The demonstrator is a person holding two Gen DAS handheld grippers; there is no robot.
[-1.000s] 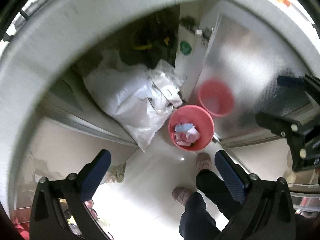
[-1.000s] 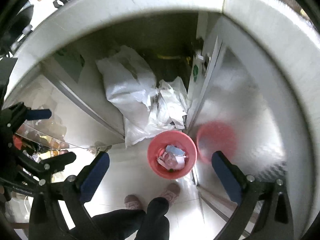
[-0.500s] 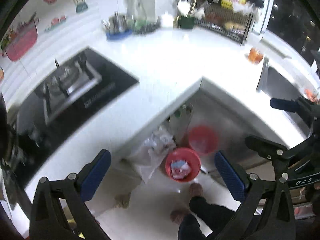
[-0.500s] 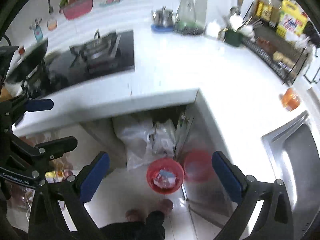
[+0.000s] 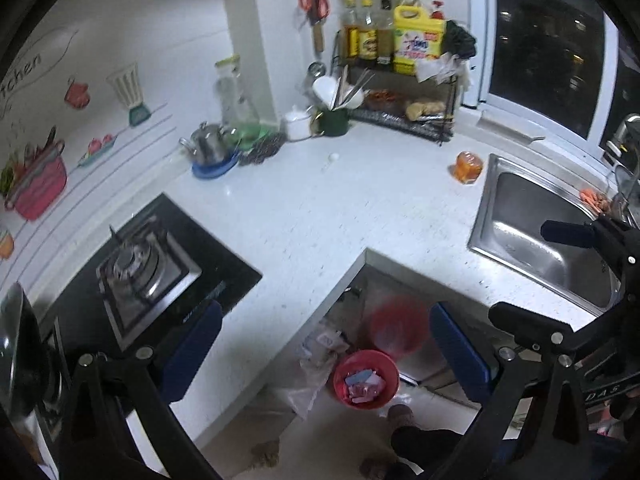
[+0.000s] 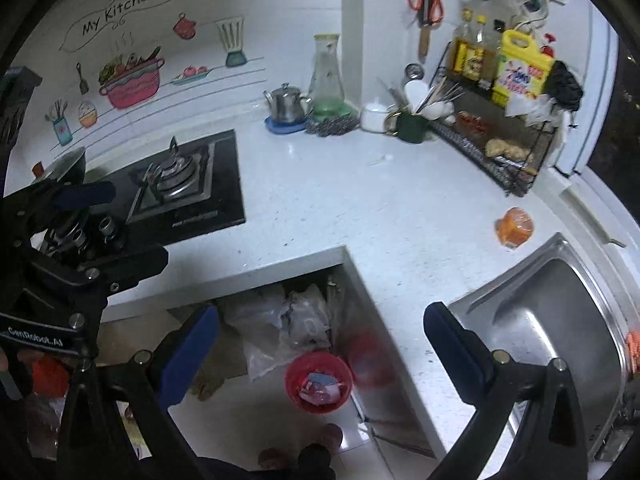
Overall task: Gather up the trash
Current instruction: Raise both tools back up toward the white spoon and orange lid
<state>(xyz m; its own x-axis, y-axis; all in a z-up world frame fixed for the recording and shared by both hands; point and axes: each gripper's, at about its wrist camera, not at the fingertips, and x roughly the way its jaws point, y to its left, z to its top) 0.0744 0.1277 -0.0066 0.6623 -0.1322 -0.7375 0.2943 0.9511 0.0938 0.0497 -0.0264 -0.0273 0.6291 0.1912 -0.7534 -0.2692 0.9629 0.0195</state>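
Note:
A red bin holding wrappers stands on the floor under the inner corner of the white counter. An orange packet lies on the counter beside the steel sink. A small white scrap rests farther back. My left gripper is open and empty, high above the counter edge. My right gripper is open and empty too, and shows at the right of the left wrist view.
A black gas hob sits on the left. A kettle, glass flask, green mug and wire rack of bottles line the back. White plastic bags lie under the counter. Feet in slippers stand by the bin.
Both grippers rose from low by the bin to high over the counter. The bin now looks small and far below; the hob, sink and counter items have come into view.

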